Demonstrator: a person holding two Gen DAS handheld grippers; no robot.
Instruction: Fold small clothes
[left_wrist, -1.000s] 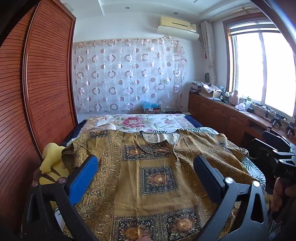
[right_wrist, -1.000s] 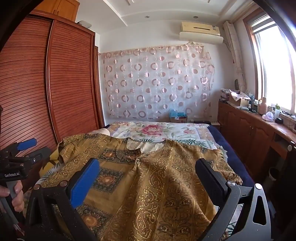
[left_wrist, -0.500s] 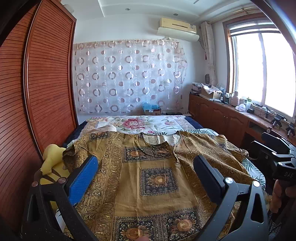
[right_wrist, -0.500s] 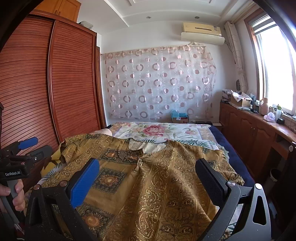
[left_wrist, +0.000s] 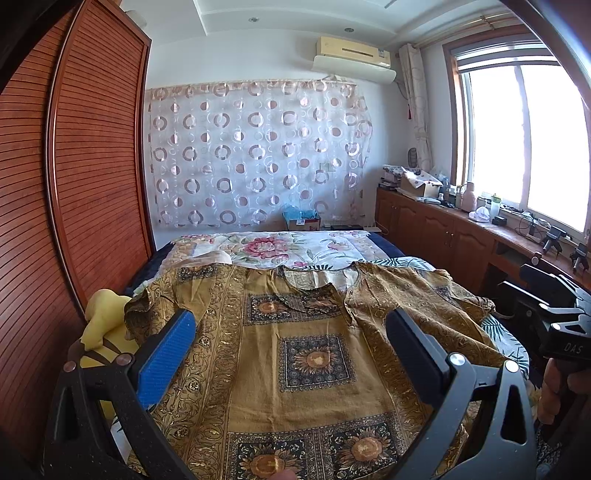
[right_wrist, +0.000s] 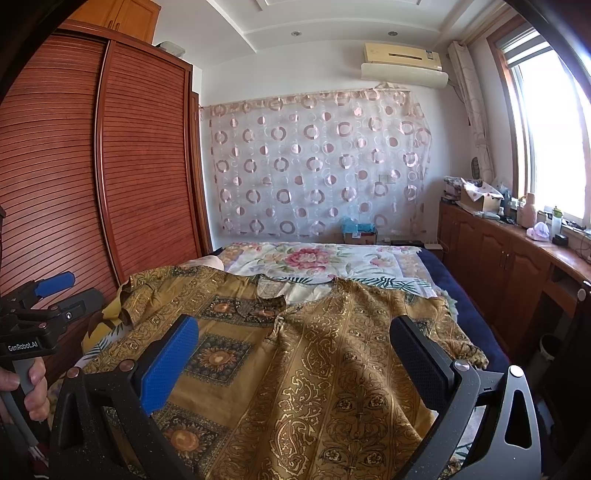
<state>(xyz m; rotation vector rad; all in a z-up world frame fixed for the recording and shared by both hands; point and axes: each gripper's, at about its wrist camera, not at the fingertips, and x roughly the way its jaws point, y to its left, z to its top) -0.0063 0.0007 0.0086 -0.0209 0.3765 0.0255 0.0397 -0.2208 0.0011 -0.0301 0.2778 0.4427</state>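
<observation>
Currently both of my grippers hover above the near end of the bed (left_wrist: 391, 245), holding nothing. On the left gripper (left_wrist: 291, 354) the fingers (left_wrist: 168, 356) are spread wide, blue pad on one side, black pad on the other, with the shirt (left_wrist: 314, 369) showing in the gap between them. Same on the right gripper (right_wrist: 295, 358): fingers (right_wrist: 168, 363) wide apart, nothing between them but cloth below.

That shirt is mustard-brown with sunflower squares and gold scroll borders. It lies spread open and mostly flat on the bed, collar pointing toward the far wall, sleeves out to each side. Its right half is rumpled and rides higher than the left. Beyond the collar sits a floral bedsheet (left_wrist: 280, 251) with pink flowers.

From the left wrist view, my right hand (left_wrist: 554, 391) grips the other handle at the right edge. From the right wrist view, my left hand (right_wrist: 22, 391) wraps the grey handle at the left edge.

Beside the bed on the left, a yellow plush toy (left_wrist: 103, 325) is wedged against the slatted wooden wardrobe (left_wrist: 92, 177). A circle-print curtain (left_wrist: 255, 155) covers the far wall under an air conditioner (left_wrist: 352, 59). A long wooden surface (right_wrist: 517, 236) with clutter runs under the window (left_wrist: 524, 140).
</observation>
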